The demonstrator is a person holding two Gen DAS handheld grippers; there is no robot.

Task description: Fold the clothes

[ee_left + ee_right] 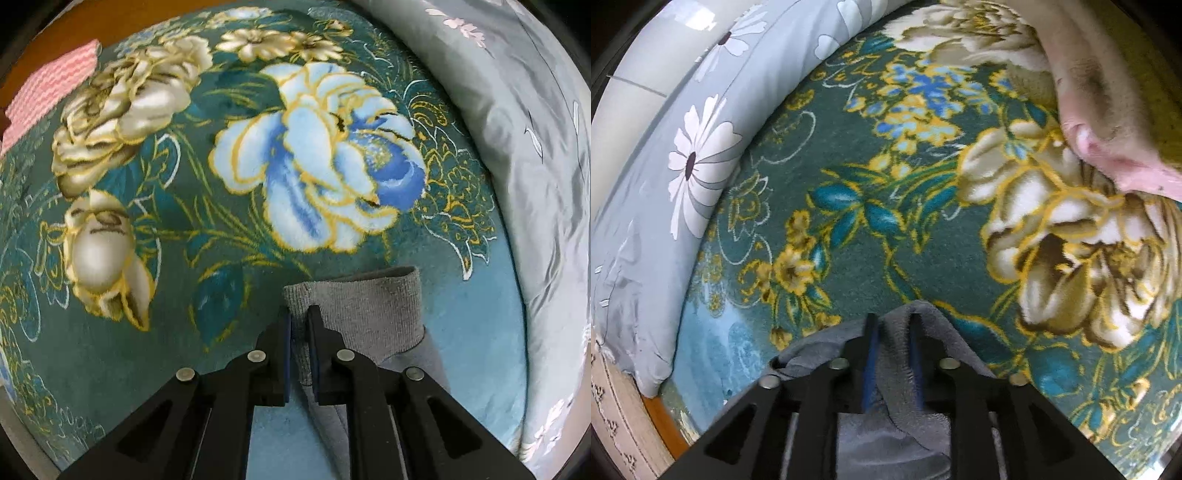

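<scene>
On floral blanket (155, 258): grey garment (369, 310) in both grippers' fingers (317, 332), no labels.

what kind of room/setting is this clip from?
Most likely a bedroom, working on a bed. A plush teal floral blanket covers the surface, a grey daisy-print quilt or pillow lies along its edge, and both tools, left tool and right tool, grip a grey garment.

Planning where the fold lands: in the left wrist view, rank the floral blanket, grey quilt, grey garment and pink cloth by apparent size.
1. floral blanket
2. grey quilt
3. grey garment, though its nearness to the camera inflates it
4. pink cloth, far off and cut by the frame's edge
</scene>
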